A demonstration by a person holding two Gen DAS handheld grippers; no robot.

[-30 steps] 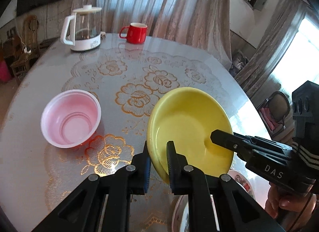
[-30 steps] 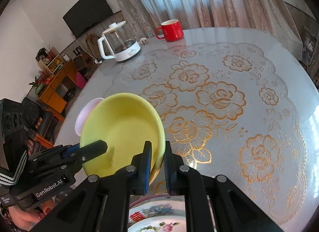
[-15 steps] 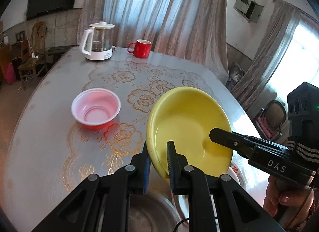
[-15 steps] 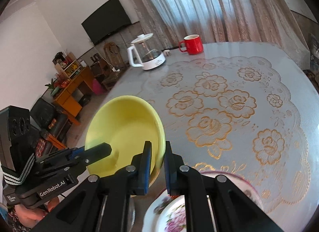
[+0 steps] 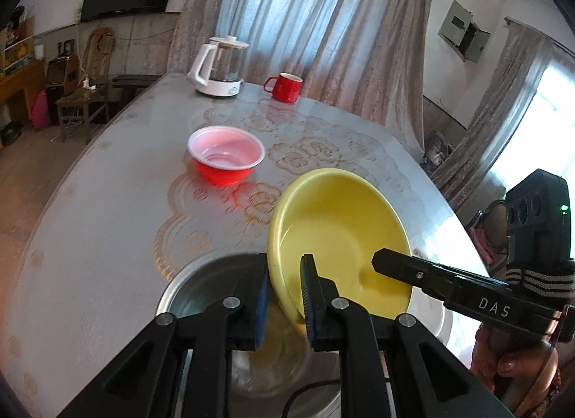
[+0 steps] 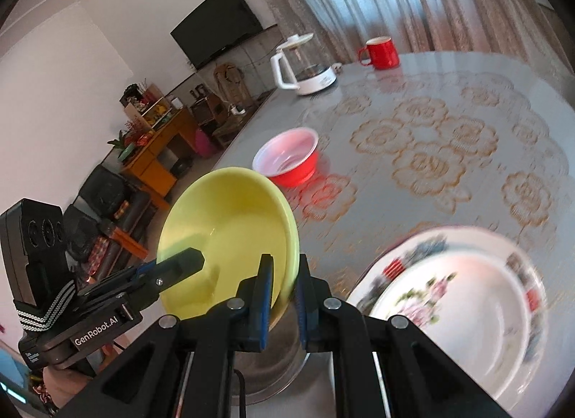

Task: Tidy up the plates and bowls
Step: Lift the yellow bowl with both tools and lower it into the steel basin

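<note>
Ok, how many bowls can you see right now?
3: a yellow bowl held by both grippers, a red bowl mid-table, and a metal bowl under the yellow one. More may be hidden behind the grippers.

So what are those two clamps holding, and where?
Both the left gripper and right gripper pinch the yellow bowl by its rim, on opposite sides.

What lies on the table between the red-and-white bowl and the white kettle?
Nothing: in the left wrist view only bare patterned tablecloth separates the red-and-white bowl from the white kettle.
</note>
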